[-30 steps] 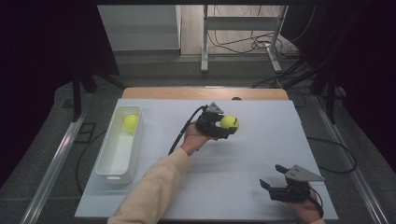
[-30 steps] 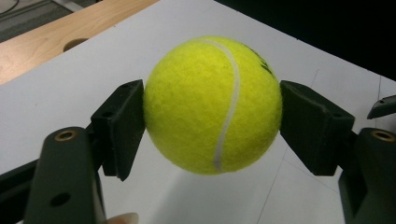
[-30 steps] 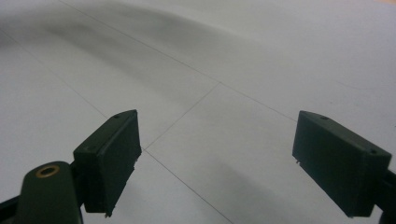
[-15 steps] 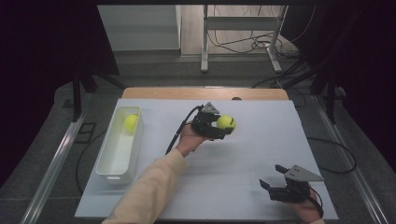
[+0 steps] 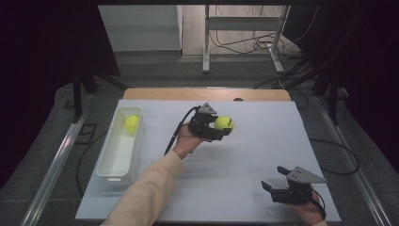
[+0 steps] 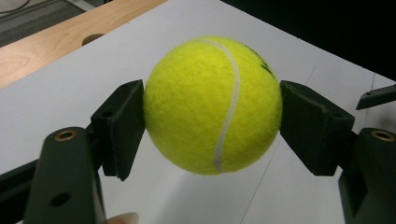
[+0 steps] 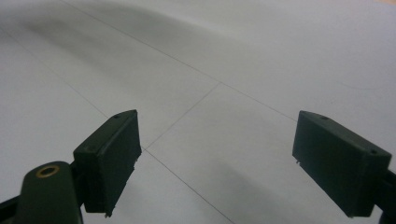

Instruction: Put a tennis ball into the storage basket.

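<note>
While we look down from the high view, we see the left gripper (image 5: 221,128) held over the middle of the white table (image 5: 263,150), pinching a yellow tennis ball (image 5: 224,124) between its two black jaws. Our left hand (image 5: 186,141) grips the tool from the near side, a cream sleeve (image 5: 146,193) runs back toward the near edge, and a black cable (image 5: 178,129) trails from the gripper toward the left. In the left gripper view we find the tennis ball (image 6: 212,105) squeezed on both sides, each pad pressed flat against its felt, the white seam curving down its front. The ball hangs clear of the table surface there, with the pale sheet showing beneath it and the wooden far edge (image 6: 51,46) of the table beyond.

At the left side of the table stands a long white tray (image 5: 110,165), and a second tennis ball (image 5: 131,124) lies in its far end, well apart from the held one.

Near the right corner on our side, the right gripper (image 5: 274,181) sits low over the table in our right hand (image 5: 308,212), its jaws spread with nothing between them. The right gripper view confirms this: both pads (image 7: 109,156) stand wide apart over bare white table (image 7: 210,60), crossed by thin lines.
</note>
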The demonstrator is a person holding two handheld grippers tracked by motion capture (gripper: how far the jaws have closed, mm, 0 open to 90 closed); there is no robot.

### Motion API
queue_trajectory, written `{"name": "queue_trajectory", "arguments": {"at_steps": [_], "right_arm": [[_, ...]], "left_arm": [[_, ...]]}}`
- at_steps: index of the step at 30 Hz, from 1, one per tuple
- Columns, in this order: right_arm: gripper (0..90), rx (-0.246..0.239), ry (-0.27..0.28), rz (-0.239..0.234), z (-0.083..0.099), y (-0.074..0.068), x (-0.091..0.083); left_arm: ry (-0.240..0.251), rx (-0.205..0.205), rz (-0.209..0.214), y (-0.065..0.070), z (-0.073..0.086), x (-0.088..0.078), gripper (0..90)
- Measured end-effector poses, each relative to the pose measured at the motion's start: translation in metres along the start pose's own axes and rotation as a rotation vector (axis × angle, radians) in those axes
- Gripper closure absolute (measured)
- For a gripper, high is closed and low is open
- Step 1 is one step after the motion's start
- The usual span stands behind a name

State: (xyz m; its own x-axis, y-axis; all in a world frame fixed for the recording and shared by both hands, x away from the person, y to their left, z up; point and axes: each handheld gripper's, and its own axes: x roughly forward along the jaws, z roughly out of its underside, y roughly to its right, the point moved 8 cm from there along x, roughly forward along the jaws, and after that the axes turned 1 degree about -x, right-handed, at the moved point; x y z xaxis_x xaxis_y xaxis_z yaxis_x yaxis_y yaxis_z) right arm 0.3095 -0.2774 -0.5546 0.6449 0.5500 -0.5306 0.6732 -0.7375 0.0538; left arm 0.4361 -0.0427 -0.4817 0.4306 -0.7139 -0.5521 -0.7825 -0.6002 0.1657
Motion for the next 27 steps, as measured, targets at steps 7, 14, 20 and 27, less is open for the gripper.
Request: {"name": "queue_trajectory", "arguments": {"at_steps": [7, 14, 20, 27], "right_arm": [[15.6, 0.0, -0.001, 0.002, 0.0, 0.0, 0.0], [15.6, 0.001, -0.001, 0.003, 0.0, 0.0, 0.0], [15.6, 0.0, -0.002, 0.002, 0.0, 0.0, 0.0], [15.6, -0.002, -0.001, 0.002, 0.0, 0.0, 0.0]], "left_arm": [[0.003, 0.001, -0.006, 0.001, 0.001, -0.008, 26.8], [0.005, -0.003, -0.01, 0.001, 0.0, -0.013, 26.8], [0.009, -0.008, -0.014, -0.001, 0.0, -0.018, 26.8], [0.01, -0.012, -0.02, -0.004, 0.002, -0.021, 26.8]]}}
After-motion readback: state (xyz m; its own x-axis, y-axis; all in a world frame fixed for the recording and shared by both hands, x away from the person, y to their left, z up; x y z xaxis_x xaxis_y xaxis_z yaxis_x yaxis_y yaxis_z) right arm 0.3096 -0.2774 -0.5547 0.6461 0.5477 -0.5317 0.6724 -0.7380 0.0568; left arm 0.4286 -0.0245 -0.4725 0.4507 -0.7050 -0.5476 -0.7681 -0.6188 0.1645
